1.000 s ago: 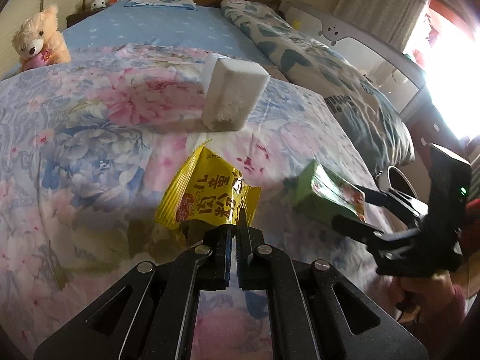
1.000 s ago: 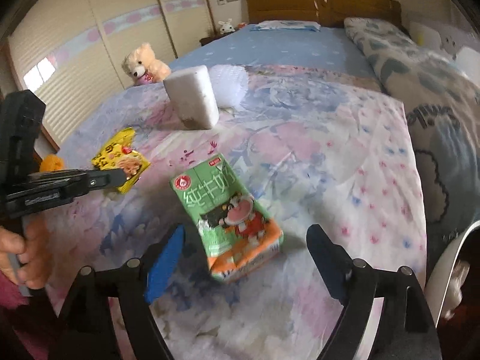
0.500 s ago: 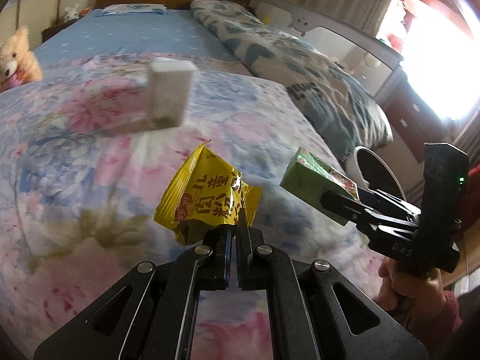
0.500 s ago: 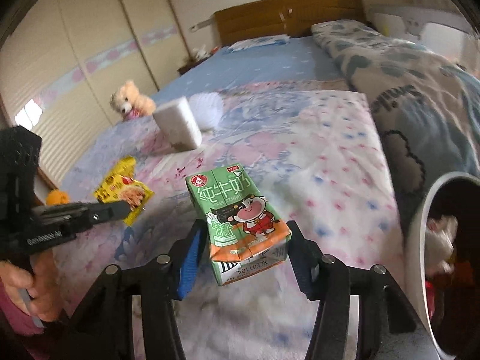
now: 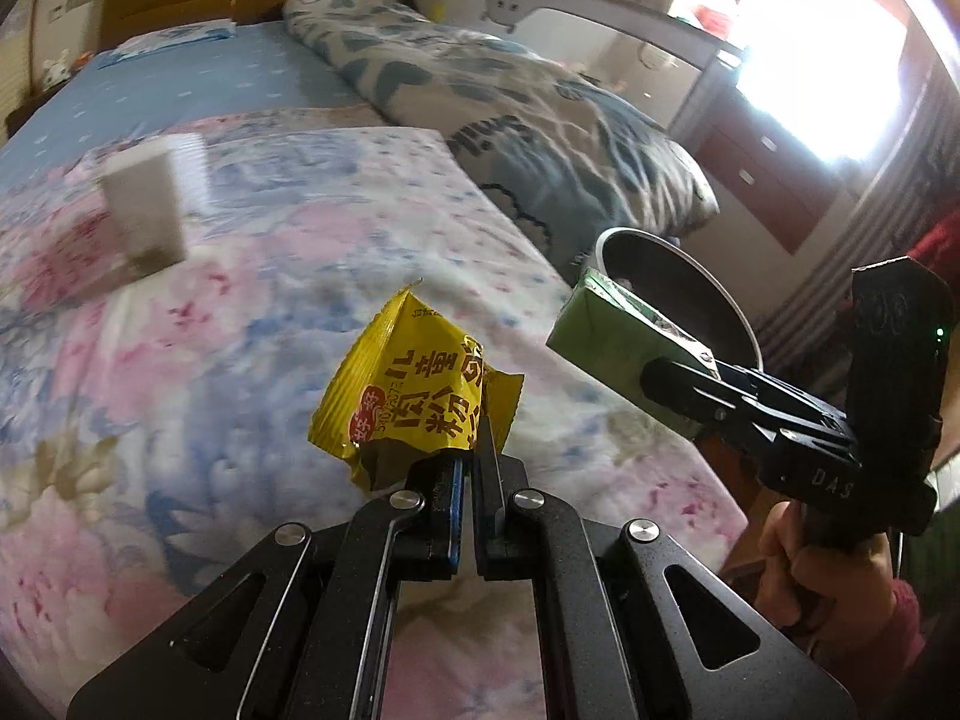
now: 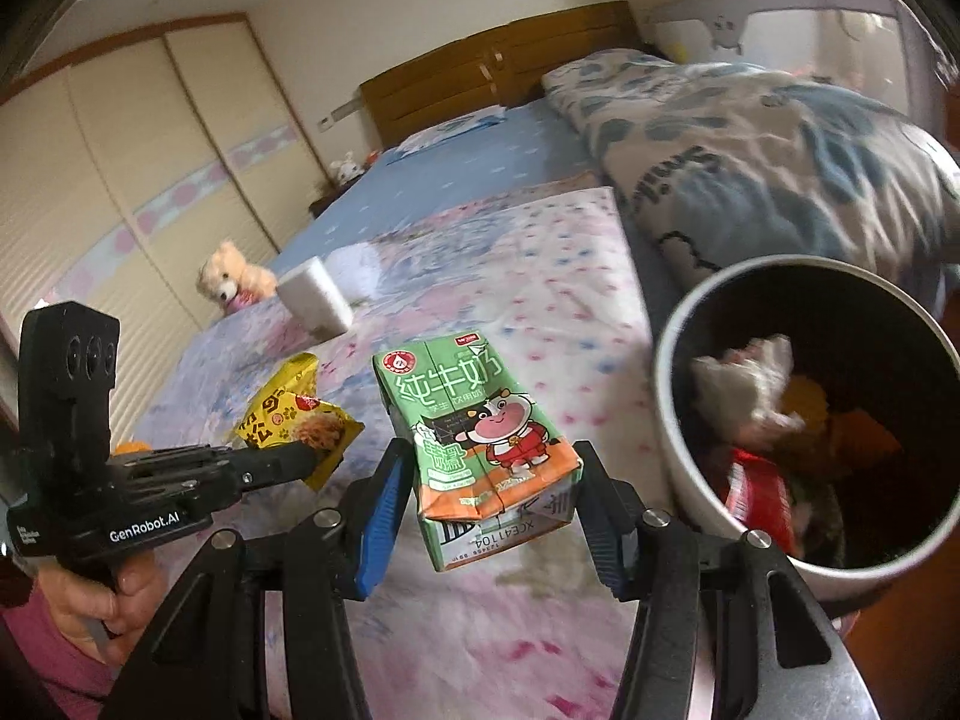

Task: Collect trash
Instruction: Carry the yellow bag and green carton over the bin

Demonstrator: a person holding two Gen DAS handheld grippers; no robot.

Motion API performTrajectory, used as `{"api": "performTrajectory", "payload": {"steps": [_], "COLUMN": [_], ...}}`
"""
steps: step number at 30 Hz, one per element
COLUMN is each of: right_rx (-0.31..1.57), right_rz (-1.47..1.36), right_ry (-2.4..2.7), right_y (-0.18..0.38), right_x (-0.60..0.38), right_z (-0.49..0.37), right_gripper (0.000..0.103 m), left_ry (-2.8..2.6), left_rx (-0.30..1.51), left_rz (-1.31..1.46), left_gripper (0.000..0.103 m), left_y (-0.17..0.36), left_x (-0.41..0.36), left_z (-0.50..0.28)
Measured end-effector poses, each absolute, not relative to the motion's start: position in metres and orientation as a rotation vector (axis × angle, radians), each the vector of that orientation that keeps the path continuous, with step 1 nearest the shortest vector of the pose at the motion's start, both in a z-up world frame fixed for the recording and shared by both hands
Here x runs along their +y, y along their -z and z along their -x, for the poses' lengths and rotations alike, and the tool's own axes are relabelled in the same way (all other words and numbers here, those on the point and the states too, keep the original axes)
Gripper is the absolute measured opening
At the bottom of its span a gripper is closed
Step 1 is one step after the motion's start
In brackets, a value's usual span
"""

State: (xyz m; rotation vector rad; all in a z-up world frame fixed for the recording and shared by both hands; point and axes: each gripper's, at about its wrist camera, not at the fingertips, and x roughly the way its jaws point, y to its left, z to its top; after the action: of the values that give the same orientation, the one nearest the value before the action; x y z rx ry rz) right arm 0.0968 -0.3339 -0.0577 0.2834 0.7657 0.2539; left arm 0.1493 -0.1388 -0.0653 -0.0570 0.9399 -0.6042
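A yellow snack wrapper point(image 5: 420, 396) hangs in the air over the flowered bedspread point(image 5: 210, 312), pinched at its lower edge by my left gripper point(image 5: 471, 468), which is shut on it. My right gripper point(image 6: 489, 456) is shut on a green milk carton point(image 6: 474, 438), its pads pressing both sides, and holds it above the bed's edge. In the left wrist view the carton point(image 5: 618, 348) and right gripper point(image 5: 678, 384) sit to the right, in front of a round white trash bin point(image 5: 720, 294). The right wrist view shows the wrapper point(image 6: 294, 414) and left gripper point(image 6: 306, 459) at the left.
The bin point(image 6: 666, 372), beside the bed at the right, holds crumpled paper and wrappers. A white box point(image 6: 315, 300) stands upright further up the bed, near a teddy bear point(image 6: 231, 282). A folded blue quilt point(image 6: 750, 162) lies along the far side.
My right gripper closed on the milk carton and lifted it off the bed. Both grippers swung with their loads toward the bin, which has come into view.
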Motion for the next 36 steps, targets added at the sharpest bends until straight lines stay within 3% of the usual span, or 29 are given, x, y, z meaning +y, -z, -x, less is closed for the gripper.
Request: {"api": "performTrajectory", "payload": {"steps": [36], "right_rx": [0.697], "right_rz": [-0.386], "right_ry": [-0.021], "right_y": [0.046], "right_x": [-0.447], "right_z": [-0.055], "right_gripper": [0.054], "left_ry": [0.804], "left_rx": [0.935], "left_rz": [-0.106], "left_gripper": [0.002], "left_y": [0.049], "left_x": [-0.276], "left_z": [-0.146]}}
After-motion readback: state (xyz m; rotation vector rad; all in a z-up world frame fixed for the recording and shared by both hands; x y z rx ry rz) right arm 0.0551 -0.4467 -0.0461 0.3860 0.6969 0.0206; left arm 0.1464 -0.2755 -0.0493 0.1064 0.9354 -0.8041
